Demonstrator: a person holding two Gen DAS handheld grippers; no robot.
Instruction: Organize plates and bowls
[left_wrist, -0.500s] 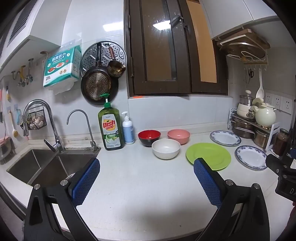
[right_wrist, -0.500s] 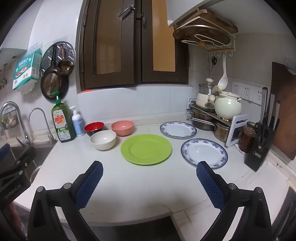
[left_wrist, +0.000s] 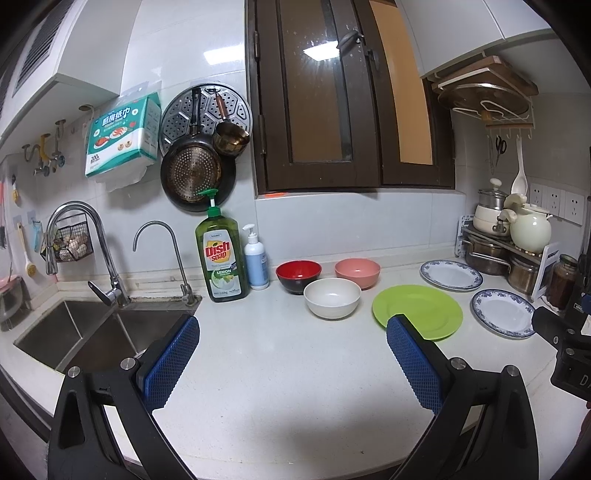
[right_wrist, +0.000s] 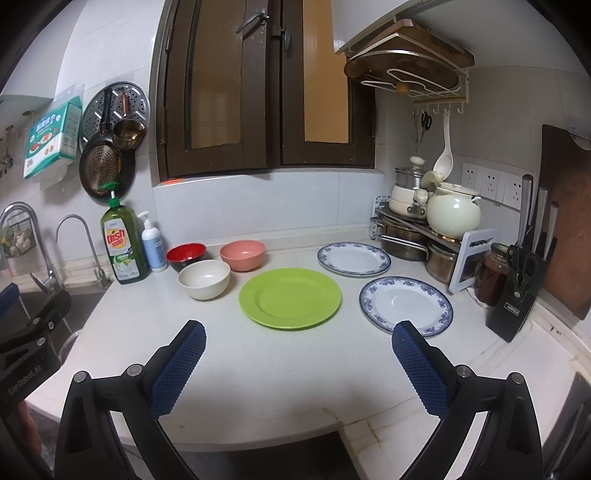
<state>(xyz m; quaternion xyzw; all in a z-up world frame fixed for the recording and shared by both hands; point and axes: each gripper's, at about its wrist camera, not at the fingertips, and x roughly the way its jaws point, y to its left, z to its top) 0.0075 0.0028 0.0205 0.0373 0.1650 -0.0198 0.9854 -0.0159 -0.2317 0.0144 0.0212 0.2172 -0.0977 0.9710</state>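
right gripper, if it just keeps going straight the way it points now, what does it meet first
Probably the green plate. The right gripper is open and empty, tilted down toward the counter, with the plate right ahead between its fingers. Depth is unclear, so it might touch bare counter just short of it.

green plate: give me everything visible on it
The green plate is a round, lime-coloured dinner plate, glossy like plastic or melamine, with a broad flat rim and a shallow well. It is empty, looks clean and lies flat, right way up, on the white counter. It sits apart from the white bowl and the two blue-rimmed plates. Nothing touches it but the counter.
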